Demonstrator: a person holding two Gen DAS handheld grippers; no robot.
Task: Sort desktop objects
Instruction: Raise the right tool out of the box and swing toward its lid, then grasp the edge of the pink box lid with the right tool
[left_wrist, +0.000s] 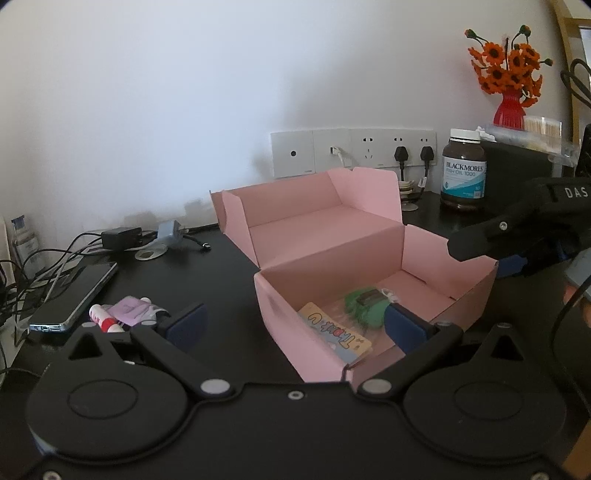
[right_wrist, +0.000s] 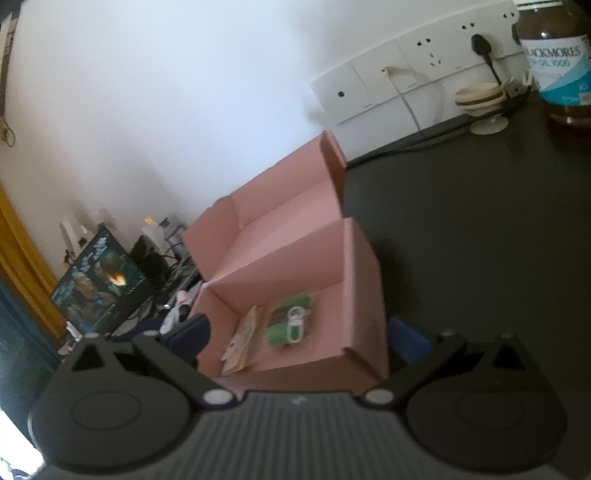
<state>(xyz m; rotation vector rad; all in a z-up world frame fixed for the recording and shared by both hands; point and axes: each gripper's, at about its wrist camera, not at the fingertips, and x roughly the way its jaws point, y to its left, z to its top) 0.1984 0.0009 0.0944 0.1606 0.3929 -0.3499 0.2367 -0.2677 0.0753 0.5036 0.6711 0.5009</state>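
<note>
Pink box (left_wrist: 332, 258) sits open on the black desk (left_wrist: 221, 280), lid flap standing up at the back toward the wall sockets (left_wrist: 351, 151). Inside, on the box floor: a card (left_wrist: 336, 336) w/ "Thank U" lettering leaning at the left wall, and a green bagged item (left_wrist: 364, 306) w/ a white cord, just beside it.

Left gripper (left_wrist: 295, 325) hovers at the near edge of the box, fingers spread wide, nothing between them; right pad is over the box interior, left pad outside it. Right gripper (right_wrist: 301, 334) is also spread apart and empty, straddling the box's near end. From the left view it shows as a black arm at the box's right wall.

Left of the box on the desk: a small purple-and-white packet (left_wrist: 133, 310) w/ a red-and-white tube (left_wrist: 105, 319), touching; a phone (left_wrist: 74, 299) next to them; chargers and cables (left_wrist: 122, 236) further back. Pill bottle (left_wrist: 463, 170) stands back right, near a red vase of orange flowers (left_wrist: 511, 77).
</note>
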